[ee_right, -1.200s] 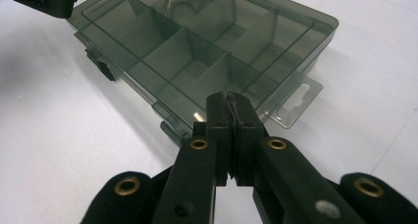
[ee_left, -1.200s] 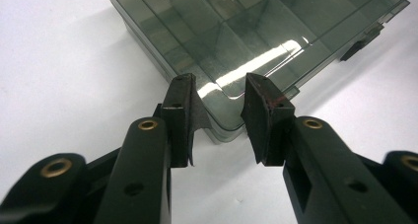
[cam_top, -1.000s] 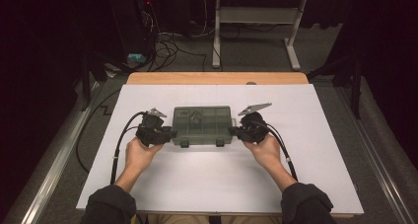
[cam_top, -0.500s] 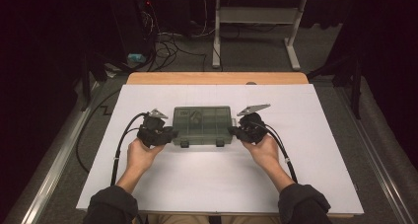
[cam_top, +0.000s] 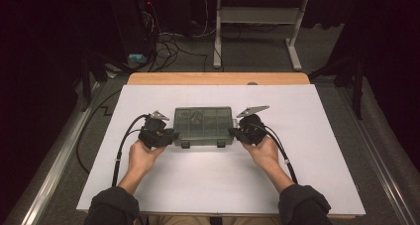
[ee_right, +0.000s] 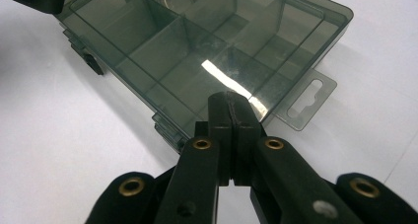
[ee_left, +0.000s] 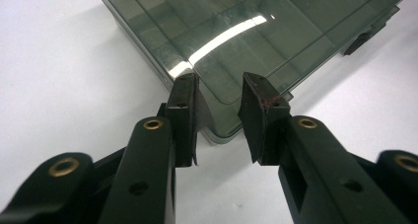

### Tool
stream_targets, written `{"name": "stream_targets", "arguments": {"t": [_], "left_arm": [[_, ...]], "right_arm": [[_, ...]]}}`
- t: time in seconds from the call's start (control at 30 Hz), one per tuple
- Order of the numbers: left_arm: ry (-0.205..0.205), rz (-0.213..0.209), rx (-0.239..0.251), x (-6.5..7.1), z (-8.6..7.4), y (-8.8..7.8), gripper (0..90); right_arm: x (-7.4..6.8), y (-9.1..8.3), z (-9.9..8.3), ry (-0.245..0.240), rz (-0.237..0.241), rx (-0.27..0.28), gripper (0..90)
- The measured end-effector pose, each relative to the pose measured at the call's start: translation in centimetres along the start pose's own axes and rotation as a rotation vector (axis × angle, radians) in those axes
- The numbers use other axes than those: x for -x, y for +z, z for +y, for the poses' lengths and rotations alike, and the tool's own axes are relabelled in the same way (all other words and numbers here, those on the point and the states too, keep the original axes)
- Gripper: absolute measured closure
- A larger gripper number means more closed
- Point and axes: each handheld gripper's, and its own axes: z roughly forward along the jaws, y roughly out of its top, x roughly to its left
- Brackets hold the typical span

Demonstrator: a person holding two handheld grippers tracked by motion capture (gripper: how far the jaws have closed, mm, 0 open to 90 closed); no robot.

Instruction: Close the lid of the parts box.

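High view: a smoke-grey compartment box [cam_top: 204,126] with a closed clear lid is seen lying flat near the middle of the white table cover [cam_top: 317,185], its long side running left to right and its two small latches [cam_top: 222,142] turned toward the person. At its left end the left gripper [cam_top: 171,136] is held, at its right end the right gripper [cam_top: 233,132], each carried by a bare hand with a dark sleeve [cam_top: 109,207] behind it (a black cable [cam_top: 124,144] trails back from each tool). In the left gripper view the two jaws are seen standing apart just over a near corner of the box [ee_left: 236,41]; nothing is pinched between the pads, and whether they touch the lid cannot be told. In the right gripper view the jaws are seen pressed fully together, tips resting at the lid's edge beside the hang tab [ee_right: 308,99], with nothing caught between them. Set against the earlier frames, little is found to differ: the box lies in the same place, both hands are kept at its ends, and the left jaws are drawn in only slightly. Beyond the cover a strip of wooden tabletop [cam_top: 218,78] is shown, and behind it a dark floor with loose cables [cam_top: 168,44].
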Motion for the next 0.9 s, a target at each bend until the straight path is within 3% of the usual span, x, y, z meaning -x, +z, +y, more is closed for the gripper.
{"name": "stream_targets", "arguments": {"t": [0.27,0.9], "left_arm": [[0.026,0.005,0.016,0.2,0.0,-0.5,61.6],[-0.023,-0.002,0.079,-0.2,-0.4,-1.9,49.0]], "right_arm": [[-0.1,-0.2,0.0,-0.014,0.01,0.012,85.3],[0.0,-1.9,0.0,0.006,0.013,0.077,73.0]]}}
